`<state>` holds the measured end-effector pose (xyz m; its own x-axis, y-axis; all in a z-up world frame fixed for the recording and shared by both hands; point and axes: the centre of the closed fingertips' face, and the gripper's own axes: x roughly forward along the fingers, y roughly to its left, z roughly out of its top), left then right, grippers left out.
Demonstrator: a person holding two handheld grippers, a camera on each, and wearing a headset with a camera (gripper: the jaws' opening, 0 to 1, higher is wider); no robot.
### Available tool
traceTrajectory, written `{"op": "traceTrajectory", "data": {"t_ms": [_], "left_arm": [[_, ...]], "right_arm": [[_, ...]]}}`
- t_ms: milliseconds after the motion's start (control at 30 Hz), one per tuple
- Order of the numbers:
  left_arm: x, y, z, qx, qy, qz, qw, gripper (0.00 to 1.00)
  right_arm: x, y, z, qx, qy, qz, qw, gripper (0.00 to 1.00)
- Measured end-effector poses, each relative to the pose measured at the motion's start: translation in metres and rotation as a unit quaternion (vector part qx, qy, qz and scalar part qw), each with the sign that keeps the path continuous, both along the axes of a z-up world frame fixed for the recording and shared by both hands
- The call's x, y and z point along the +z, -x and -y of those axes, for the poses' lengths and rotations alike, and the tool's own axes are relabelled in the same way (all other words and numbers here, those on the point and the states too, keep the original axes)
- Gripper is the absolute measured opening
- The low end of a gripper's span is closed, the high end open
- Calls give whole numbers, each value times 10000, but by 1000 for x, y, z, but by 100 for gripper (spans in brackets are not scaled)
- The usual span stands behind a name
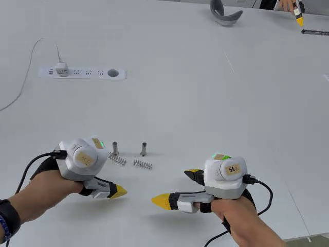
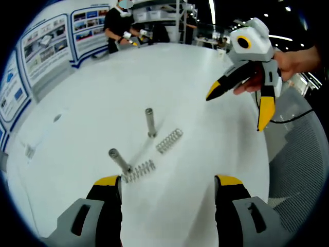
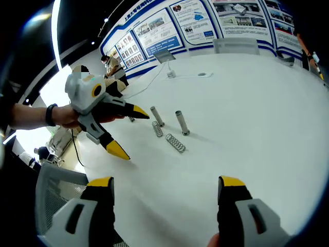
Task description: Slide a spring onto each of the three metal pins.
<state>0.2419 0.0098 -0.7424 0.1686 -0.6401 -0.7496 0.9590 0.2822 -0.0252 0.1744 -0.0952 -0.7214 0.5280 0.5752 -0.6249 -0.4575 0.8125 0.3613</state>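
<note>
Springs (image 2: pixel 169 141) and pins (image 2: pixel 150 121) sit just ahead of wide-spread left tongs (image 2: pixel 168 180)

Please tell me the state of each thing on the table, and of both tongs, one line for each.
Left tongs: open, empty.
Right tongs: open, empty.
Left pin: upright, no spring on it.
Right pin: upright, no spring on it.
Left spring: lying flat beside the left pin.
Right spring: lying flat, not on a pin.
Power strip: one plug in it.
</note>
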Motion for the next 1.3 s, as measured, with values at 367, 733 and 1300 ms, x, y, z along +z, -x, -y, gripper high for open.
{"op": "traceTrajectory", "data": {"t_ms": [367, 733, 1300], "left_arm": [[-7, -7, 5, 118, 63, -122, 9998, 75], [-13, -5, 8, 69, 75, -241, 9997, 73], [-15, 14, 2, -138, -65, -251, 9996, 65]], "right_arm": [[-5, 4, 1, 18, -33, -79, 10000, 84], [-3, 2, 2, 25, -23, -78, 10000, 84], [-5, 0, -4, 73, -58, -115, 9999, 84]]}}
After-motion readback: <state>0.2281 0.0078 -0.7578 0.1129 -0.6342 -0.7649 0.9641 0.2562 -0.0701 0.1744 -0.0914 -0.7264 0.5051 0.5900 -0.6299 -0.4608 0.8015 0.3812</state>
